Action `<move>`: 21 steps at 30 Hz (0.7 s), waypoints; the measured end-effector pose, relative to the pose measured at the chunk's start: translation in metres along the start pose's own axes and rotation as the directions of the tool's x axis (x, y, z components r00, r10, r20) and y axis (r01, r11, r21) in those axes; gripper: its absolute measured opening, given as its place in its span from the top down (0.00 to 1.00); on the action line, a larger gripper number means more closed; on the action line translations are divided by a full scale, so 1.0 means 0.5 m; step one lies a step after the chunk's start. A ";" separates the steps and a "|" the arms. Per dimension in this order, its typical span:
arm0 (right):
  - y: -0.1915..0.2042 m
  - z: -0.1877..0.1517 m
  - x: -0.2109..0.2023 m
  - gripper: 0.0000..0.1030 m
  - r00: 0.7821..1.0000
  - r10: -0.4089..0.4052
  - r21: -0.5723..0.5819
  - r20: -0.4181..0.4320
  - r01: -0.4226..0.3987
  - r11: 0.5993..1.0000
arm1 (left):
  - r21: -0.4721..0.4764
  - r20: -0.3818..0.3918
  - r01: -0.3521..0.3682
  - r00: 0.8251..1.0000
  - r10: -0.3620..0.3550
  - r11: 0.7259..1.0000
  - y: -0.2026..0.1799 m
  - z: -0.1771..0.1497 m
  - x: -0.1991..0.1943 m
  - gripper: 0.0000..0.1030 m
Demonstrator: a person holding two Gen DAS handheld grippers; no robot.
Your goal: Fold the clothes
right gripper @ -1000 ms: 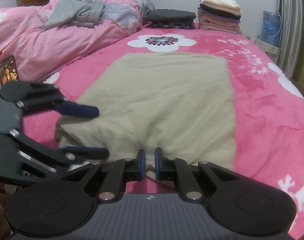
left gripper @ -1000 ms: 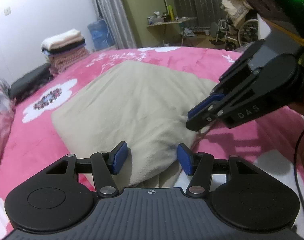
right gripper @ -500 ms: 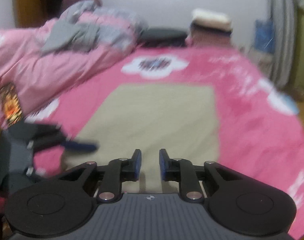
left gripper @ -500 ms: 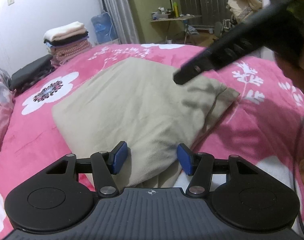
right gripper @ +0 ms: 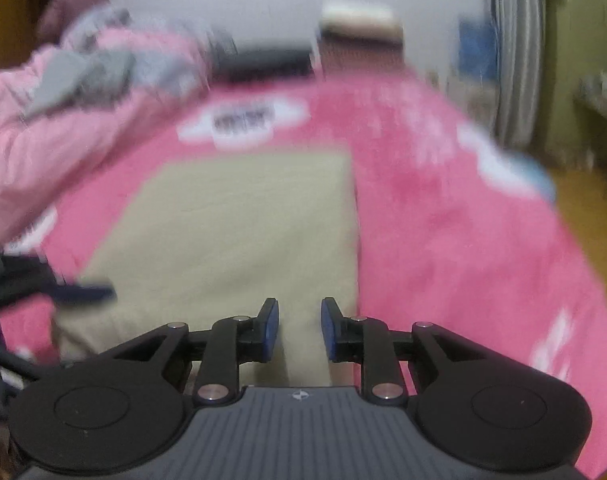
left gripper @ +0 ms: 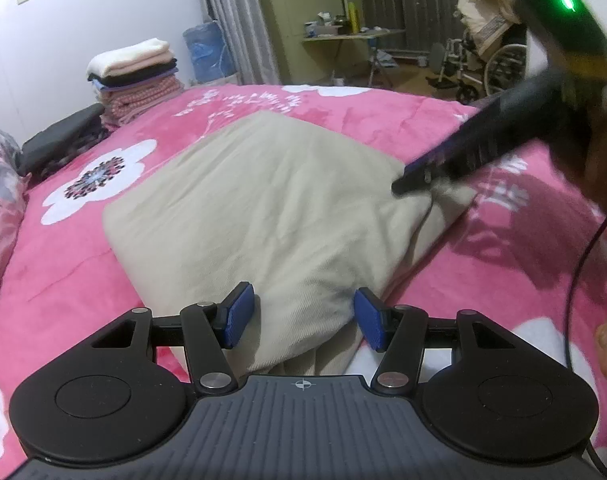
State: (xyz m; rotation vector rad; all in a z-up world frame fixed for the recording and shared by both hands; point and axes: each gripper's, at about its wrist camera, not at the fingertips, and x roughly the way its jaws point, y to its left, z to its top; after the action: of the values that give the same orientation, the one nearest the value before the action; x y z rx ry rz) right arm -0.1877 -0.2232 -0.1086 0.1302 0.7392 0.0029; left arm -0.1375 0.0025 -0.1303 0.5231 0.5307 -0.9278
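Notably no readable writing, left gripper (left gripper: 301, 318) jaws spread, right gripper (right gripper: 299, 330) jaws parted, beige garment (left gripper: 271, 208).

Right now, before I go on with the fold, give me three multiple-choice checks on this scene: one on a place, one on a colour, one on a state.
1. Where is the stack of folded clothes?
A. At the far side of the bed by the wall
B. On the wheelchair
C. On the beige garment

2. What colour is the garment being folded?
A. Grey
B. Beige
C. Black

3. How is the left gripper?
A. Clamped shut on the blanket
B. Open, with the garment's near corner between its pads
C. Out of view

Answers: 1 A, the stack sits beside the white wall; 2 B, beige cloth on the pink blanket; 3 B, gaps show beside both blue pads.
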 end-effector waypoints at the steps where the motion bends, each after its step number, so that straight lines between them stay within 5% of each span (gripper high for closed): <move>1: -0.002 -0.006 0.000 0.76 1.000 0.002 0.001 0.012 -0.002 1.000 | 0.005 0.002 -0.001 1.000 0.001 1.000 -0.002 -0.001 0.001 0.46; 5: 0.003 0.045 -0.016 0.75 1.000 -0.006 0.016 -0.004 0.006 1.000 | 0.004 -0.001 -0.002 1.000 0.002 1.000 0.001 0.000 -0.001 0.46; 11: 0.010 0.127 0.011 0.76 0.996 -0.011 -0.027 0.083 0.013 1.000 | -0.002 0.003 0.002 1.000 -0.002 1.000 0.003 0.000 -0.001 0.45; 15: -0.006 0.097 0.093 0.76 1.000 0.008 -0.028 -0.026 -0.009 1.000 | -0.007 0.005 0.004 1.000 -0.004 1.000 0.004 -0.001 0.000 0.45; 21: 0.027 0.165 0.065 0.75 1.000 -0.004 -0.066 0.016 0.005 0.998 | -0.002 0.008 0.011 1.000 -0.011 1.000 0.007 -0.003 -0.002 0.45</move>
State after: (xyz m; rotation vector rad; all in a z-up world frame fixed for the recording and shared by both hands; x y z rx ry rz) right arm -0.1077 -0.2177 -0.0687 0.0650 0.7232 0.0219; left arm -0.1356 0.0059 -0.1303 0.5148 0.5275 -0.9393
